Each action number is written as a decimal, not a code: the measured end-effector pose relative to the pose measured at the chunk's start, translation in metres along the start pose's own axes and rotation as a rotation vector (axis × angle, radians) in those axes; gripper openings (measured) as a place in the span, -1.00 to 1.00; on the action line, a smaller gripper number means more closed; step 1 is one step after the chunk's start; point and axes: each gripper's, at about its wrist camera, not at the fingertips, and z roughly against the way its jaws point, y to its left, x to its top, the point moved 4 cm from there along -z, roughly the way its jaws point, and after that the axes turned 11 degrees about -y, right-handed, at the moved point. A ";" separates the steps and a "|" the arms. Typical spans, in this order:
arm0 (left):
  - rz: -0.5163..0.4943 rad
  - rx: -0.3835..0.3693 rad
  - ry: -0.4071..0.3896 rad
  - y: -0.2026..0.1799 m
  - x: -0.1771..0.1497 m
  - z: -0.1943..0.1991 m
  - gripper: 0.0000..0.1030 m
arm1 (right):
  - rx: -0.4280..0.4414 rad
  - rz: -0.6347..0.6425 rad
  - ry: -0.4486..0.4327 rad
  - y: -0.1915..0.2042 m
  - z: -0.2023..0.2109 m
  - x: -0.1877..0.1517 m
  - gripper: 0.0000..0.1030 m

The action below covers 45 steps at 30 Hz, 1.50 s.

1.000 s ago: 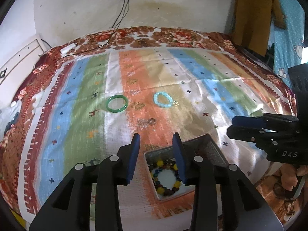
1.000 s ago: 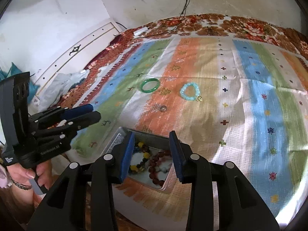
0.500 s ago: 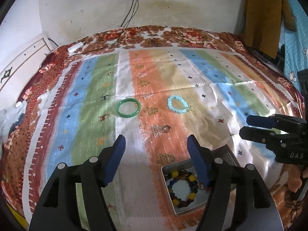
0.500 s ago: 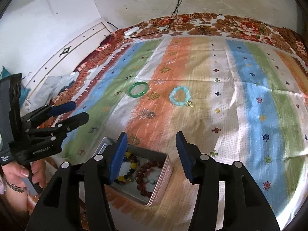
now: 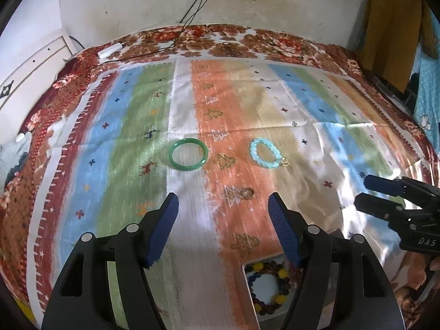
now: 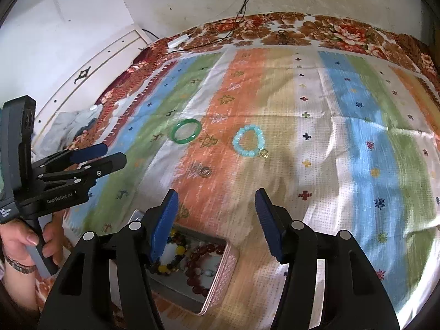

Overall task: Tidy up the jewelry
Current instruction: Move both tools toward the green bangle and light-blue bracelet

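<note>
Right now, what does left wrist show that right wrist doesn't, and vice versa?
Left wrist only: mustard garment hanging at far right. Right wrist only: dark red bead bracelet in the tin, and the hand gripping the left gripper. Both: green bangle, turquoise bead bracelet, small ring, multicoloured bead bracelet, striped cloth.

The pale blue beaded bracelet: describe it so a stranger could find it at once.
On the striped bedspread, look to the middle, on the tan band right of the orange stripe. The pale blue beaded bracelet lies flat there. Unlike the smooth green bangle to its left, it is made of round beads and carries a small gold charm.
</note>
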 end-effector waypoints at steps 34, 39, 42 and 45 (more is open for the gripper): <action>-0.017 0.105 0.080 0.028 0.029 -0.075 0.37 | -0.085 -0.021 0.089 -0.036 -0.079 0.041 0.12; -0.003 0.120 0.100 0.036 0.031 -0.088 0.37 | -0.097 -0.020 0.116 -0.038 -0.093 0.042 0.12; 0.004 0.127 0.111 0.041 0.030 -0.095 0.37 | -0.099 -0.016 0.124 -0.039 -0.099 0.043 0.12; -0.004 0.140 0.124 0.043 0.030 -0.104 0.37 | -0.105 -0.019 0.136 -0.042 -0.108 0.043 0.12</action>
